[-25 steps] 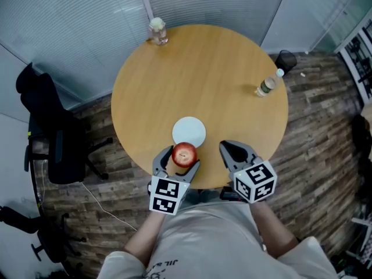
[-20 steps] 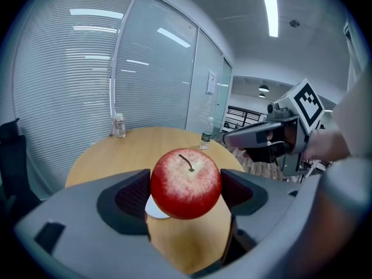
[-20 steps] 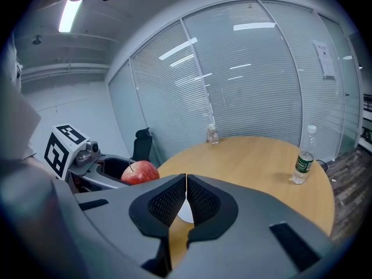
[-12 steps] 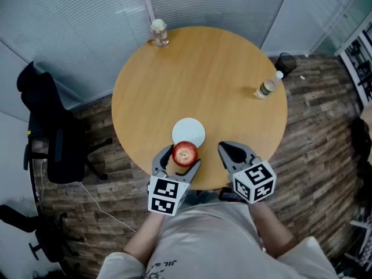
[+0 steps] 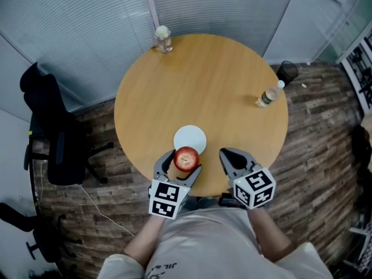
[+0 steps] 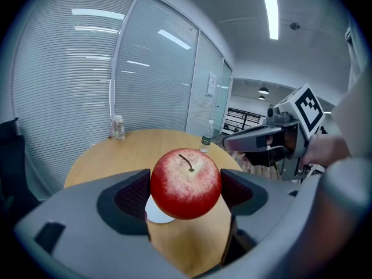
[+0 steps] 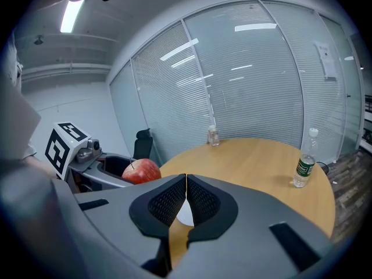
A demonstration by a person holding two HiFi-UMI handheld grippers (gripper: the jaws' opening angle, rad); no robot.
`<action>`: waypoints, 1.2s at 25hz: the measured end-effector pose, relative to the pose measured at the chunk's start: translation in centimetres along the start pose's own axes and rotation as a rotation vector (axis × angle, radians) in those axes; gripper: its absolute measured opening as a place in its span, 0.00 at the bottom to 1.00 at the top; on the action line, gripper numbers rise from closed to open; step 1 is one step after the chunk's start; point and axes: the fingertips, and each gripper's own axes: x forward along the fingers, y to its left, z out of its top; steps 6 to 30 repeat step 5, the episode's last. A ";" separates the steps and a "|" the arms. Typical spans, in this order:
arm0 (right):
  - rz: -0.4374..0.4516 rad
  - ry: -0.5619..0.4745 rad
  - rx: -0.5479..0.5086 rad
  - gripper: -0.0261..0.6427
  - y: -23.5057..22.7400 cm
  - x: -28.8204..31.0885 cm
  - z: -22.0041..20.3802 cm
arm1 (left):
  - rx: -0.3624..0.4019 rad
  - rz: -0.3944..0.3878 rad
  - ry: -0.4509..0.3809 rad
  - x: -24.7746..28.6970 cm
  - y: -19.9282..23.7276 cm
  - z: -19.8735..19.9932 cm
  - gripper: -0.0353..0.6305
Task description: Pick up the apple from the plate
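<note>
Round worktop (image 5: pixel 203 86) of smooth pale wood lies below me. The glossy red apple (image 6: pixel 186 183), stem up, is clamped between the dark, ribbed jaws of my left tongs (image 5: pixel 183 163) and sits clear of the small white plate (image 5: pixel 190 137), just on my side of it. I judge the pick-up as good as done, with only a steady hold left, while my right tongs (image 7: pixel 185 199) hang beside it, pressed together on nothing.

Round wooden table (image 5: pixel 221 80), blinds (image 5: pixel 87 16), plank floor (image 5: pixel 325 127)
</note>
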 end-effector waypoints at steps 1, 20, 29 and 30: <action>0.000 0.000 0.001 0.09 0.0 0.0 0.0 | -0.002 0.000 0.001 0.0 0.0 -0.1 0.62; 0.001 0.001 0.002 0.09 0.1 -0.1 -0.2 | -0.014 -0.006 0.004 0.0 -0.2 -0.4 0.62; 0.001 0.001 0.002 0.09 0.1 -0.1 -0.2 | -0.014 -0.006 0.004 0.0 -0.2 -0.4 0.62; 0.001 0.001 0.002 0.09 0.1 -0.1 -0.2 | -0.014 -0.006 0.004 0.0 -0.2 -0.4 0.62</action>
